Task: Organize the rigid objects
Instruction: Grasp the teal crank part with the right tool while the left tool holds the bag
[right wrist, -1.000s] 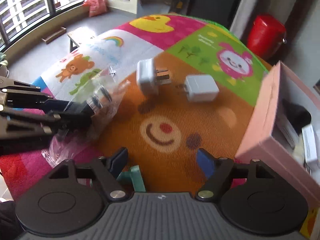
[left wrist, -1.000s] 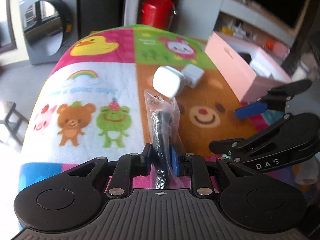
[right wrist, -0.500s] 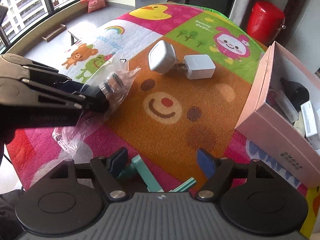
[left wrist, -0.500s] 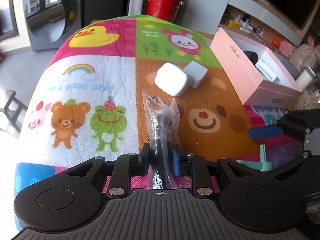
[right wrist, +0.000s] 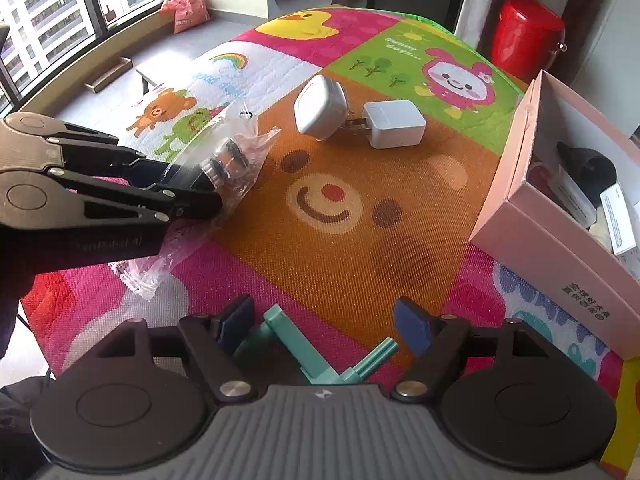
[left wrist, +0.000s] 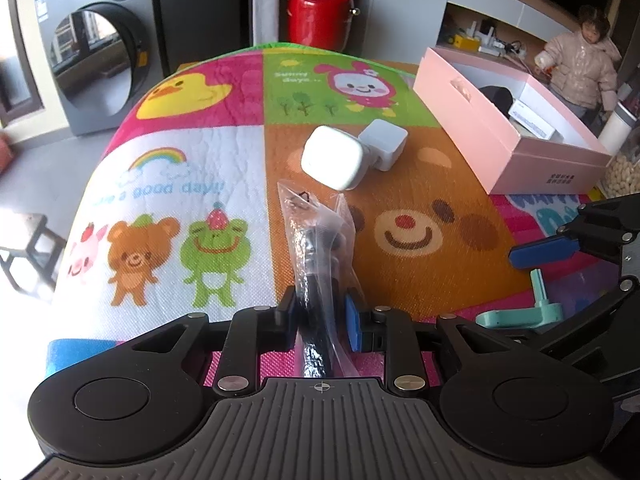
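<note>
My left gripper (left wrist: 320,312) is shut on a clear plastic bag with a black part inside (left wrist: 318,264) and holds it above the cartoon mat (left wrist: 180,184); the bag also shows in the right wrist view (right wrist: 224,164). My right gripper (right wrist: 324,324) is open and empty, with a teal plastic piece (right wrist: 316,356) lying on the mat between its fingers. Two white chargers, one rounded (right wrist: 320,106) and one square (right wrist: 394,124), lie together mid-mat. A pink open box (right wrist: 560,216) holding several items stands at the right.
A red canister (left wrist: 320,16) stands beyond the mat's far edge. A washing machine (left wrist: 100,48) is at the back left. A child (left wrist: 580,68) stands behind the box. A window and a low bench are at the left of the right wrist view.
Both grippers have drawn back toward the mat's near edge. The teal piece now shows in full between the right fingers. The left gripper still holds the bag.
</note>
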The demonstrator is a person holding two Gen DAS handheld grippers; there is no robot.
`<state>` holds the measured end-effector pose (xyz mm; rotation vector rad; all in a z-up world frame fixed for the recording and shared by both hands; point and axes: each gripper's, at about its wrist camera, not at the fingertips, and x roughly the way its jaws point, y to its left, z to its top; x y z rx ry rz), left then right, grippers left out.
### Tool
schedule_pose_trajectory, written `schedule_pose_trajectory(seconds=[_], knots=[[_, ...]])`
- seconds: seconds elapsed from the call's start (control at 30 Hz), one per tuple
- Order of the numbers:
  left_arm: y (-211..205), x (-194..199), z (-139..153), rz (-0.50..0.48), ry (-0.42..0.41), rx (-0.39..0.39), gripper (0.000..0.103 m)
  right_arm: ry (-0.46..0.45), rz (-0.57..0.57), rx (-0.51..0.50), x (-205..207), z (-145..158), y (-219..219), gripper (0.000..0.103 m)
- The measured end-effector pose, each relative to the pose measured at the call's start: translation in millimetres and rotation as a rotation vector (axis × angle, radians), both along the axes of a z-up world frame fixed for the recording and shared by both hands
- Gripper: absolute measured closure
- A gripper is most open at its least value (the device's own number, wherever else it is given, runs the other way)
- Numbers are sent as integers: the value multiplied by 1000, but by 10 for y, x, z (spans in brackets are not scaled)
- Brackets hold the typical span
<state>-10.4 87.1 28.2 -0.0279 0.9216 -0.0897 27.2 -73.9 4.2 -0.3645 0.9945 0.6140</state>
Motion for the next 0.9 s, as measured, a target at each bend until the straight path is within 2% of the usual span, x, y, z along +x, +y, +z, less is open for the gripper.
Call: schedule_pose_trajectory(seconds=[0.2,0.47,0.77,0.9], knots=[[-42,-47,25,-27,27,27,76,27,-9,-6,-17,5,9,24],[23,-60,49,-31,76,2,77,76,34,-8,-7,23,141,23],[-88,5,83,-70,133,78,77,107,74,-48,38,31,281,23],[-71,19,81,-61,137,66,77,102,77,-46,22,32,262,23]])
